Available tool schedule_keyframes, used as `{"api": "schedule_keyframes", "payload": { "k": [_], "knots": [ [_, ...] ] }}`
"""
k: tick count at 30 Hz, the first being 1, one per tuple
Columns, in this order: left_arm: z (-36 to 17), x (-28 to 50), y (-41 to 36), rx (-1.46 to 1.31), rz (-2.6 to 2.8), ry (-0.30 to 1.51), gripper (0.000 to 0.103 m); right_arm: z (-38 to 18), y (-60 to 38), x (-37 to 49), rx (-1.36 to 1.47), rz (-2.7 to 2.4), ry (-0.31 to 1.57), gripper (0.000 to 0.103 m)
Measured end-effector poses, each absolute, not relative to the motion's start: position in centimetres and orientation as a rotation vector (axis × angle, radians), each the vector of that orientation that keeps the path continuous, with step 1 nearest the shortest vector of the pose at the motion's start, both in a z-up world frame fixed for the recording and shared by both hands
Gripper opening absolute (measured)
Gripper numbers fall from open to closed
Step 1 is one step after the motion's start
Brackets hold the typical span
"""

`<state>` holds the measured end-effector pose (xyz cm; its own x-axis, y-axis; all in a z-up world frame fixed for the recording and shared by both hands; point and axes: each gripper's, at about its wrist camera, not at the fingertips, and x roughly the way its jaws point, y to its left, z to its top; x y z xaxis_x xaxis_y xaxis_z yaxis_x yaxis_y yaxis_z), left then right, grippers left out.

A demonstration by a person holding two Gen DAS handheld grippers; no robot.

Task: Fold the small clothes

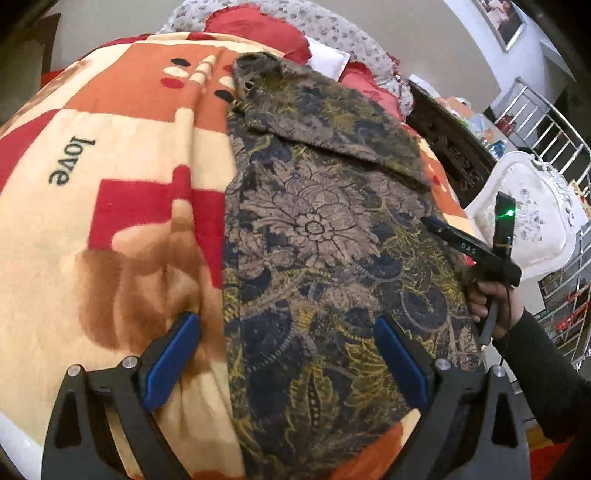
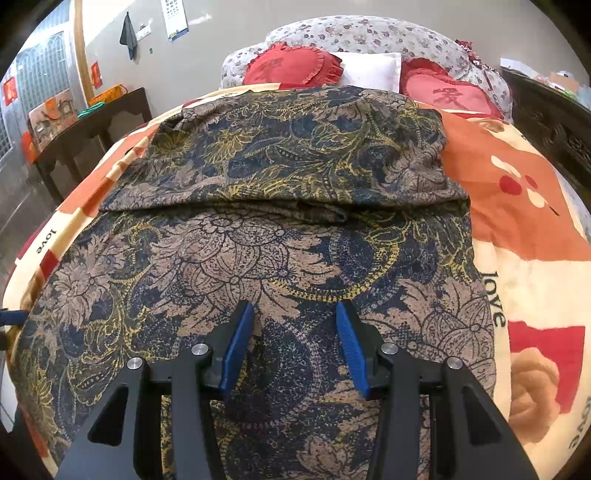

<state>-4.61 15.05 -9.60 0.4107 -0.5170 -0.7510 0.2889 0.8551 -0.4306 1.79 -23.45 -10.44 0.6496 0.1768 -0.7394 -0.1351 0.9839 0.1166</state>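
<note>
Both grippers, left (image 1: pixel 286 354) and right (image 2: pixel 295 349), hovered with fingers spread over the garment (image 2: pixel 258 258) on the blanket (image 1: pixel 110 221).

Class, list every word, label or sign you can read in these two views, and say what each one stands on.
"love": on the cream, red and orange fleece blanket.
"DAS": on the right tool, black.
One red Chinese character each on two red heart-shaped cushions.
Wall poster: too small to read.

garment (image 2: pixel 258 258) on blanket (image 2: pixel 517 206), pillows (image 2: pixel 373 68) behind
</note>
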Motion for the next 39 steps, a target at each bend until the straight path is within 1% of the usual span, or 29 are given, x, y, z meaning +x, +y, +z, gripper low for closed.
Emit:
{"api": "schedule_keyframes", "payload": {
  "k": [3, 11, 13, 14, 16, 19, 21, 23, 24, 26, 30, 33, 36, 38, 39],
  "knots": [
    [-9.7, -4.6, 15.3, -0.277, -0.594, 1.064, 0.098, -10.5, -23.5, 1.8, 0.053, 0.178, 0.845, 0.048],
    [-10.0, -6.5, 15.3, -0.49, -0.832, 1.154, 0.098, -10.5, -23.5, 1.7, 0.058, 0.181, 0.845, 0.048],
    [-9.9, -6.3, 15.1, -0.483, -0.831, 1.158, 0.097, -10.5, -23.4, 1.7, 0.058, 0.181, 0.846, 0.048],
    [-10.0, -5.9, 15.2, -0.482, -0.809, 1.155, 0.093, -10.5, -23.4, 1.8, 0.059, 0.182, 0.847, 0.048],
    [-10.3, -5.0, 15.7, -0.532, -0.772, 1.156, 0.09, -10.4, -23.6, 1.8, 0.067, 0.186, 0.853, 0.048],
    [-10.0, -5.8, 15.2, -0.489, -0.804, 1.179, 0.09, -9.3, -24.6, 1.1, 0.11, 0.171, 0.875, 0.048],
    [-9.9, -6.7, 14.9, -0.449, -0.815, 1.185, 0.09, -7.4, -26.5, -1.4, 0.147, 0.159, 0.838, 0.048],
    [-10.0, -7.0, 15.3, -0.449, -0.788, 1.176, 0.085, -5.9, -28.7, -4.5, 0.163, 0.138, 0.805, 0.048],
    [-10.1, -7.0, 15.5, -0.458, -0.779, 1.171, 0.085, -5.4, -30.1, -6.3, 0.177, 0.122, 0.8, 0.048],
    [-10.4, -6.9, 15.8, -0.488, -0.755, 1.156, 0.08, -5.3, -32.4, -9.3, 0.2, 0.094, 0.806, 0.048],
    [-10.3, -6.8, 15.5, -0.455, -0.71, 1.141, 0.072, -6.6, -35.5, -14.0, 0.273, 0.095, 0.869, 0.049],
    [-10.2, -6.8, 14.9, -0.389, -0.682, 1.134, 0.065, -9.0, -35.7, -15.6, 0.295, 0.113, 0.923, 0.049],
    [-10.1, -6.9, 14.7, -0.342, -0.65, 1.132, 0.055, -10.6, -35.2, -15.7, 0.32, 0.135, 0.937, 0.049],
    [-10.2, -7.0, 14.9, -0.336, -0.626, 1.132, 0.041, -10.8, -35.4, -15.8, 0.333, 0.134, 0.919, 0.049],
    [-10.3, -7.0, 15.1, -0.338, -0.615, 1.133, 0.038, -10.8, -35.5, -15.9, 0.341, 0.138, 0.912, 0.049]
  ]
}}
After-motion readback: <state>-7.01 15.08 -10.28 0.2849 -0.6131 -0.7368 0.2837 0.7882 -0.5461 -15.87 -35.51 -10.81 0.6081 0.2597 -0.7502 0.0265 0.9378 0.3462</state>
